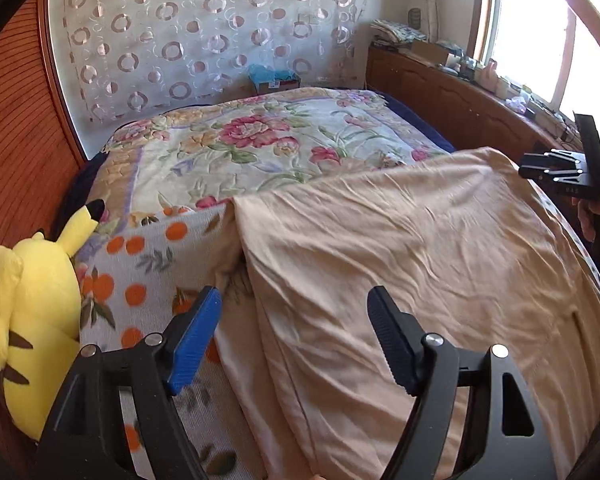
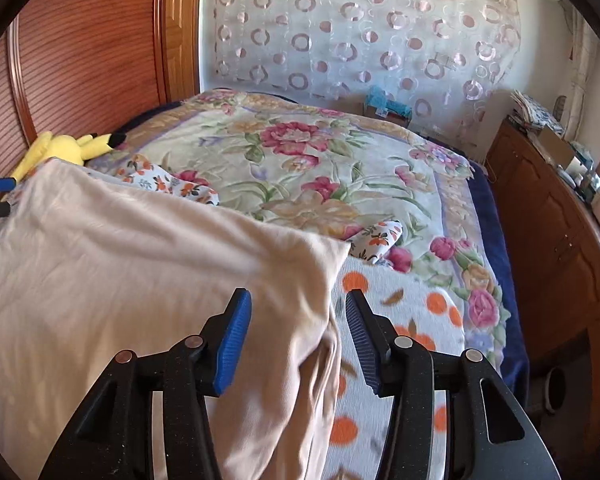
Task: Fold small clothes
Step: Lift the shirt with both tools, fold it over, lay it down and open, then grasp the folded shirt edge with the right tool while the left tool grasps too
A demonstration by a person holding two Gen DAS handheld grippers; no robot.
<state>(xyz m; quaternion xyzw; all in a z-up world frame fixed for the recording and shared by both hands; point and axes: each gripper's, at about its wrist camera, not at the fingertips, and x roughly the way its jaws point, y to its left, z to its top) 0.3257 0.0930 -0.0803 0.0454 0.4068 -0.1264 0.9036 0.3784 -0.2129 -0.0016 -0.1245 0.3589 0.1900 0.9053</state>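
Left gripper (image 1: 294,330) was held level, jaws spread wide, blue-padded fingers (image 1: 194,344) pointing forward. Right gripper (image 2: 298,332) was likewise parted, though less widely. A hand (image 1: 594,220) gripped the right unit's handle.

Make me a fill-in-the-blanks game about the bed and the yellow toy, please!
1. The plush toy by the wooden headboard is the colour ____.
2. The fabric under the beige cloth is printed with little ____.
3. The jaws of both the left gripper and the right gripper are ____.
4. The big blanket on the bed is covered in ____.

Missing words: yellow; oranges; open; flowers
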